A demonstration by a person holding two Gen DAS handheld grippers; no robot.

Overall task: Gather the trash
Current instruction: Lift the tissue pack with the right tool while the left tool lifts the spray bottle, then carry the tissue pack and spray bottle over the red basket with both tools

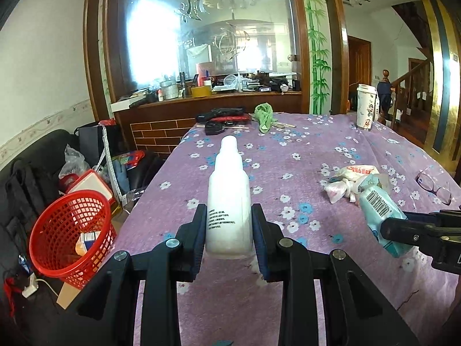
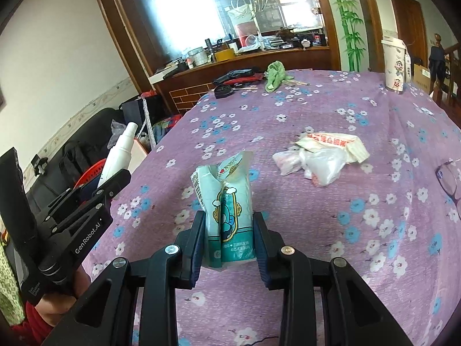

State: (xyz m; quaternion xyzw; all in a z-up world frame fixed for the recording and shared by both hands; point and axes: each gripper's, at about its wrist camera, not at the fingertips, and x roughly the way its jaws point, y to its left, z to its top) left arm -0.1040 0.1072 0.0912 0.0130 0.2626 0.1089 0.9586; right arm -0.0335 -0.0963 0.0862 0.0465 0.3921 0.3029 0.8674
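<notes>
left gripper (image 1: pixel 229 236) jaws – clamped on white bottle (image 1: pixel 229 201) | right gripper (image 2: pixel 229 240) jaws – clamped on tissue pack (image 2: pixel 229 210)

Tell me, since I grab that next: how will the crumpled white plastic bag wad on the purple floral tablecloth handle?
The crumpled white plastic bag wad looks thin and creased, so it will probably squash and flop between the pads. It seems light. It appears to be loose pieces, so part may stay on the purple floral tablecloth.
</notes>
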